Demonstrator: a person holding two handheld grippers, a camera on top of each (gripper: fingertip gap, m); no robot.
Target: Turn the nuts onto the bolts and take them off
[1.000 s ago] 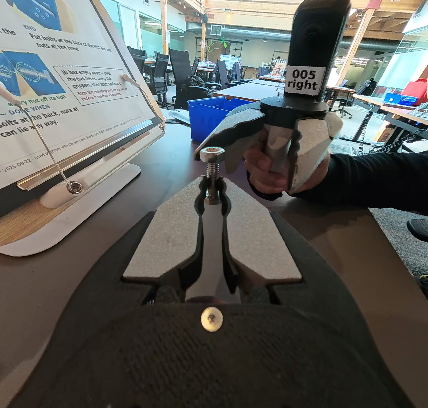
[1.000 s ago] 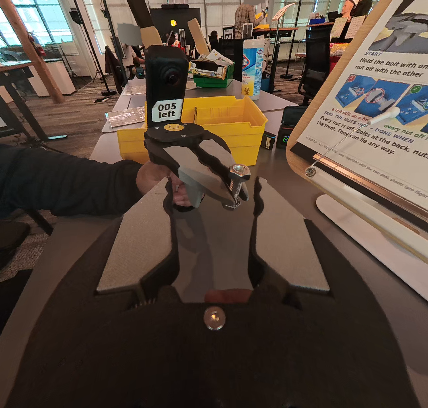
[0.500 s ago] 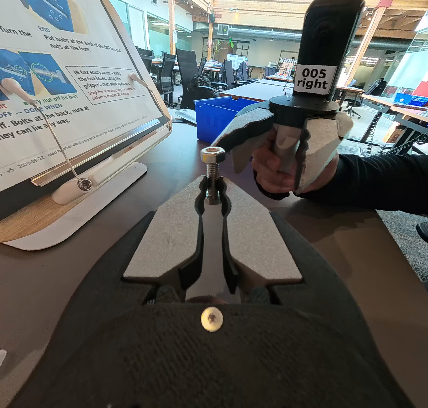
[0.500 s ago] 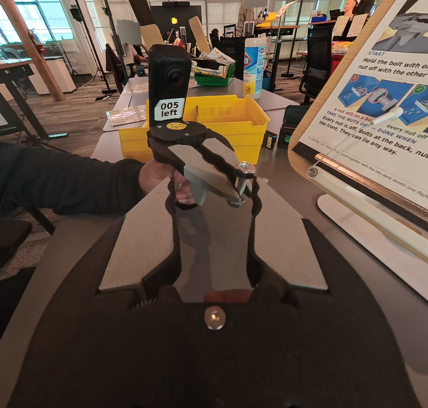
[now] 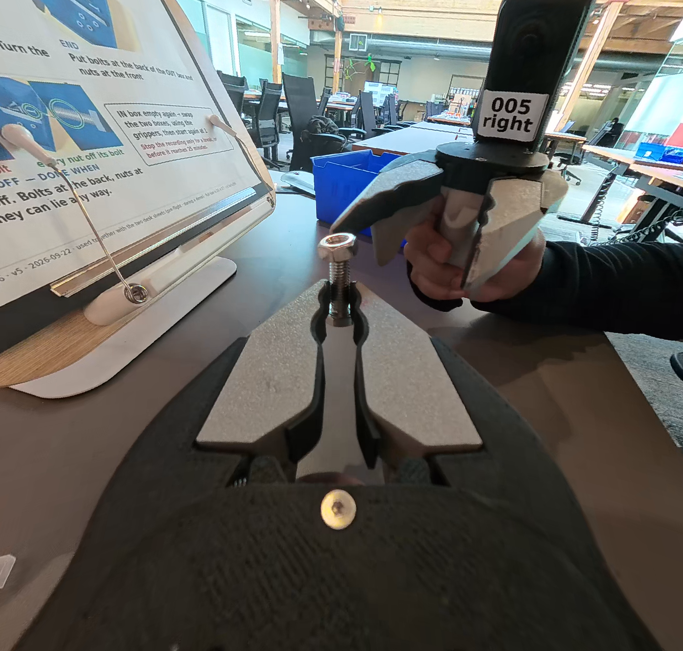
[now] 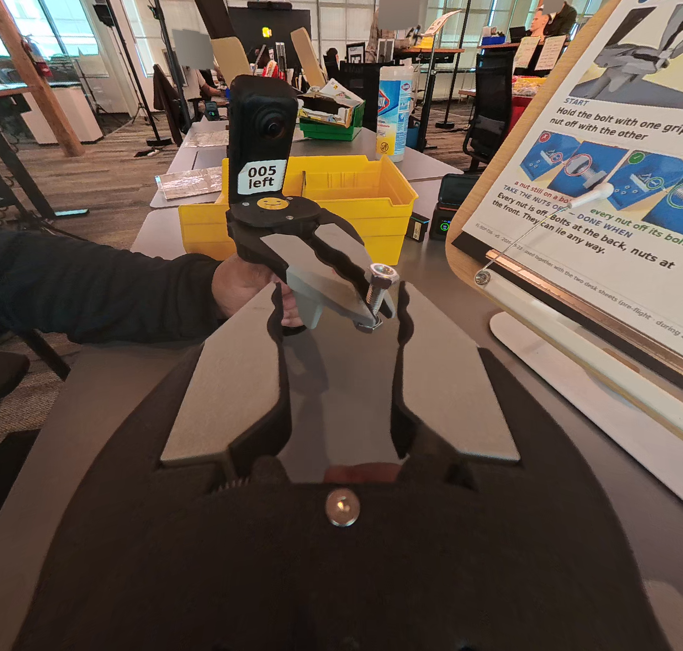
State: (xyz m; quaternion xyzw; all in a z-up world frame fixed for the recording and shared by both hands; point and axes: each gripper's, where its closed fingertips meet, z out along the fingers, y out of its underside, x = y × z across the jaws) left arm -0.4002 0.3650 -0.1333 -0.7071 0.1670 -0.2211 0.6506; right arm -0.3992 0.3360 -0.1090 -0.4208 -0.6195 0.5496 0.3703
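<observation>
A steel bolt (image 5: 339,293) stands upright, its shaft clamped in my shut left gripper (image 5: 340,302), with a hex nut (image 5: 337,250) at its top end. In the right wrist view the left gripper (image 6: 373,313) holds the bolt (image 6: 375,297) with the head below its fingers and the nut (image 6: 384,275) on top. My right gripper (image 6: 338,293) is open and empty; the nut sits just inside its right fingertip (image 6: 403,293). In the left wrist view the right gripper (image 5: 399,256) is just behind the nut, one fingertip over it.
An instruction sheet on a wooden stand (image 5: 111,227) is left of the bolt and also shows in the right wrist view (image 6: 591,234). A blue bin (image 5: 340,186) stands behind the right gripper, a yellow bin (image 6: 391,204) behind the left one. The dark table (image 5: 517,393) ends at the right.
My open right gripper has moved closer to the bolt, so the nut now stands at its right fingertip. The left gripper still holds the bolt upright.
</observation>
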